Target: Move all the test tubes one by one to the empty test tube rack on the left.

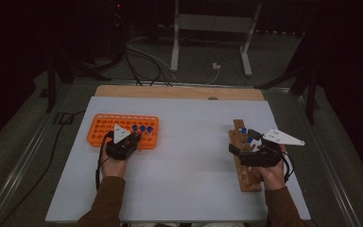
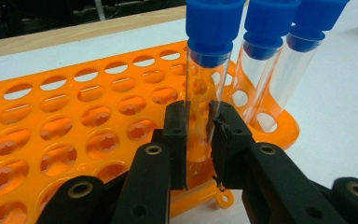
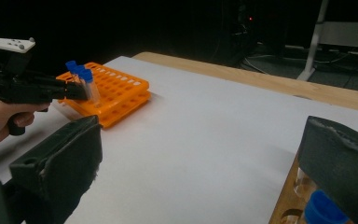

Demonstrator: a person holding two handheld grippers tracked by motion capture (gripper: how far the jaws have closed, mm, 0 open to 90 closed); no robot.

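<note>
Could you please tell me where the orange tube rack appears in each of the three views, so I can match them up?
High view: the orange tube rack lies left of centre on the white table.
Left gripper view: it spreads across the left and middle, behind the jaws.
Right gripper view: upper left, far across the table.
Shared landmark: the blue-capped tubes standing in it.

blue screw caps [image 2: 216, 21] of clear plastic tubes cut off by the top edge; orange plastic rack [image 2: 65, 126] cropped at left; wooden rack [image 3: 286, 205] mostly hidden behind a black jaw.

A white table top [image 1: 189, 142] with a wooden far edge [image 1: 179, 92]; beyond, floor cables [image 1: 142, 61]
</note>
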